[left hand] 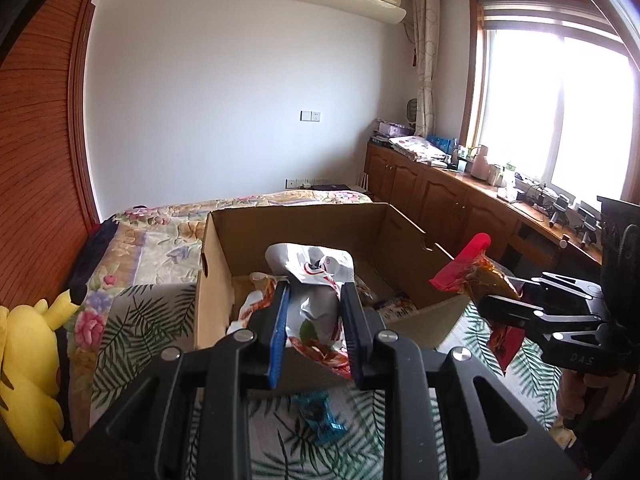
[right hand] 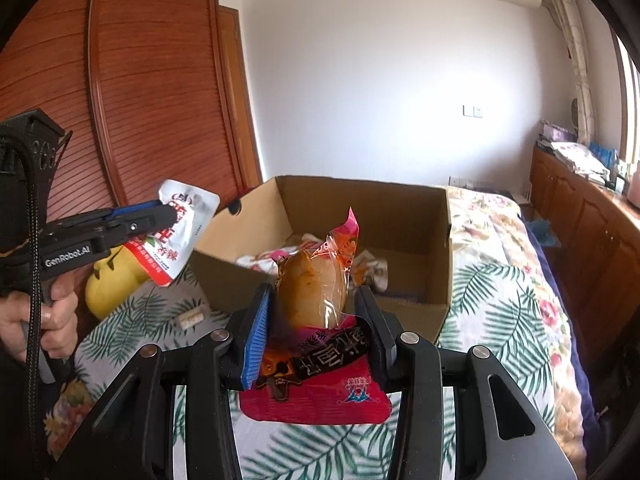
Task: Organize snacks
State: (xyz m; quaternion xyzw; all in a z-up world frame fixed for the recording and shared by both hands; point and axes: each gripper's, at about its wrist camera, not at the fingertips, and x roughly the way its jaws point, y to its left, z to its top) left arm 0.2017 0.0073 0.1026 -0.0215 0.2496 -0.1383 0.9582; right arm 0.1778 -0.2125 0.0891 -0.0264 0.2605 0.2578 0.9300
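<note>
Both tools hovered short of the cardboard box's (right hand: 436, 312) near wall on the bed. The left gripper (left hand: 314, 320) clamped a white-and-red pouch (left hand: 316, 280); the right gripper (right hand: 316, 332) clamped a red chicken-leg pack (right hand: 316, 364). Recommended: carry each past the rim, lower, then release. "GenRobot.AI" was legible; the Chinese print was not clearly readable.

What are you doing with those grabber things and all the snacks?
A person is tidying snacks into a cardboard box on the bed. The left gripper is shut on a white snack packet, and the right gripper is shut on a red snack packet. Both packets are held up near the box, not dropped in yet. A few snacks already lie inside, and a blue candy waits on the bedspread in front.
</note>
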